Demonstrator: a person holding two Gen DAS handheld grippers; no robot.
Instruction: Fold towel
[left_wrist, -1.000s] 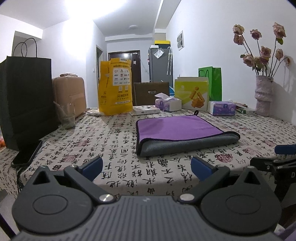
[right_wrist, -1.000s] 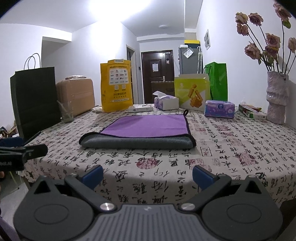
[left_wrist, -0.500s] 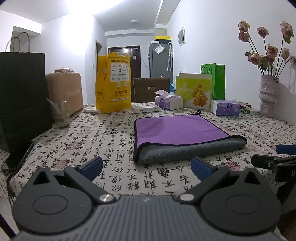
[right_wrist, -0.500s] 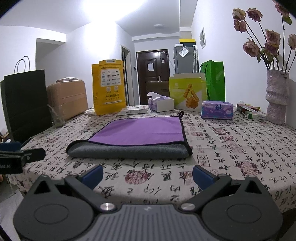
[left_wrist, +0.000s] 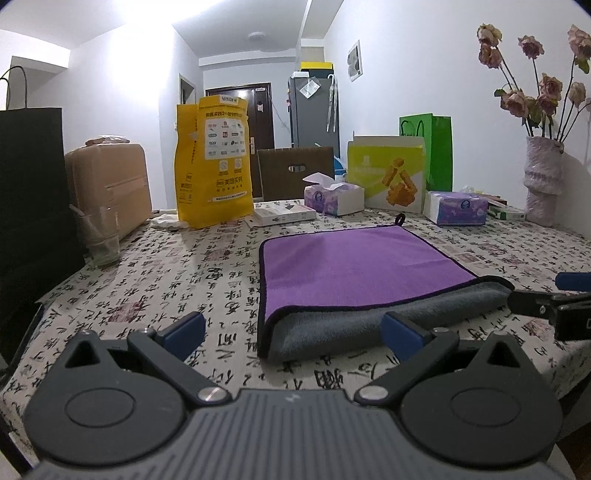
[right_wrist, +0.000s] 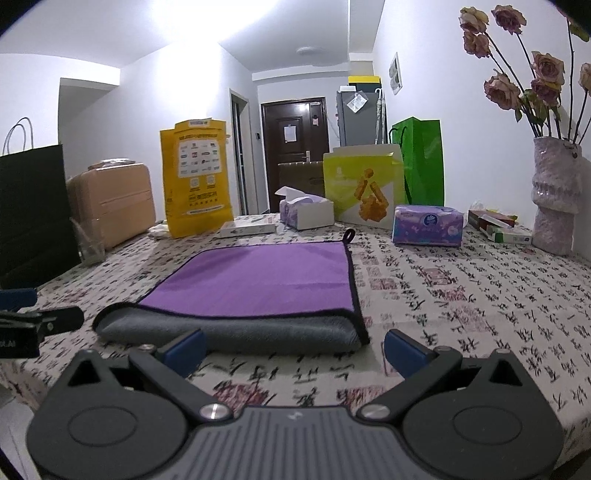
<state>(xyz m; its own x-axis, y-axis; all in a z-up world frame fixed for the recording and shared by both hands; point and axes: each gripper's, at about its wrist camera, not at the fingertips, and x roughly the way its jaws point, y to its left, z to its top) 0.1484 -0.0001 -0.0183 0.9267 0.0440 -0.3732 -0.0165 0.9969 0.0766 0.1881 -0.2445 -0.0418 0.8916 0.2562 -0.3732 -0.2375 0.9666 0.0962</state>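
Note:
A purple towel (left_wrist: 354, 266) with a grey underside lies folded once on the patterned tablecloth, its grey fold edge facing me; it also shows in the right wrist view (right_wrist: 258, 284). My left gripper (left_wrist: 293, 332) is open and empty, just short of the towel's near left corner. My right gripper (right_wrist: 293, 349) is open and empty, just short of the near right corner. Each gripper shows at the edge of the other's view.
At the table's far side stand a yellow bag (left_wrist: 212, 162), tissue boxes (left_wrist: 334, 194), a yellow-green box (left_wrist: 388, 173), a green bag (left_wrist: 432, 147) and a vase of flowers (left_wrist: 543, 181). A glass (left_wrist: 99, 240), a black bag (left_wrist: 29, 206) and a tan case stand left.
Both grippers have moved forward over the table edge toward the towel's near fold. The towel has not moved.

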